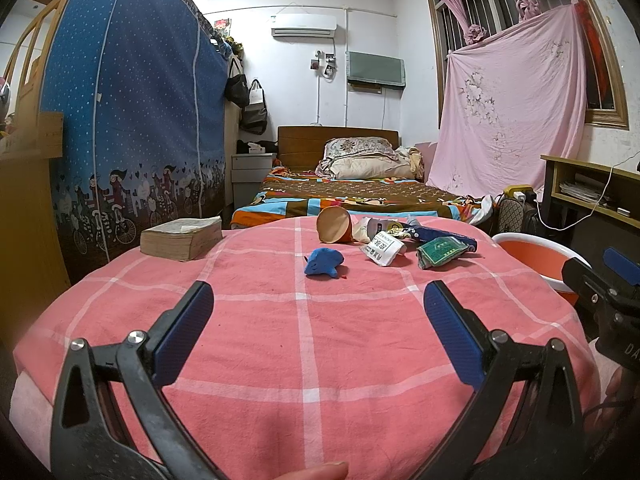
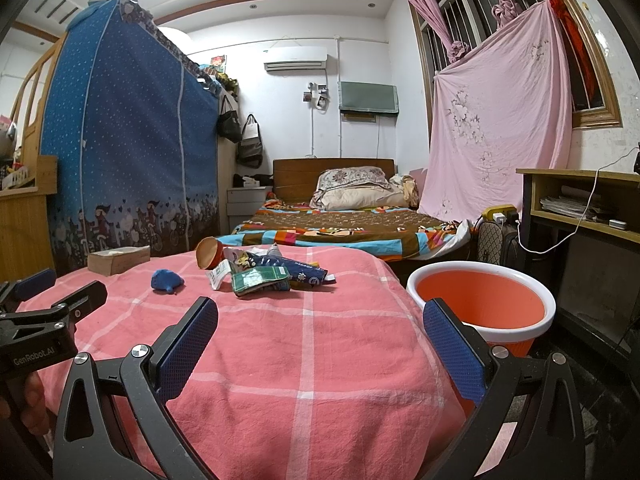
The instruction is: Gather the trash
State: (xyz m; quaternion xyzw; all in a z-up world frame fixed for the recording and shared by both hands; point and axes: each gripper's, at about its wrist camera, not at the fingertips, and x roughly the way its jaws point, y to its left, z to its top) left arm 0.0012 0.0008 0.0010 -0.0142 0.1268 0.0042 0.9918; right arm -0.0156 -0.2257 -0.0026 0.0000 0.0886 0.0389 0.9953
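Both tools released: left gripper [image 1: 318, 312] and right gripper [image 2: 320, 330] hold nothing. Trash sits mid-frame on the pink cloth [image 1: 304, 360]: paper cup [image 1: 334, 230], green wrapper [image 1: 440, 252], blue scrap [image 1: 323, 263]. Likely light, crinkly; you should pinch wrappers at a raised fold. Bin [image 2: 532, 332] lies right.

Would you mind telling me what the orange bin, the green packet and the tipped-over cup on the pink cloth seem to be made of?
Orange bin: probably moulded plastic; smooth, slightly glossy wall with a white rolled rim.
Green packet: likely thin plastic or foil film; it is crumpled with shiny printed creases.
Tipped-over cup: apparently paper; its inside looks matt tan, the outside reddish.
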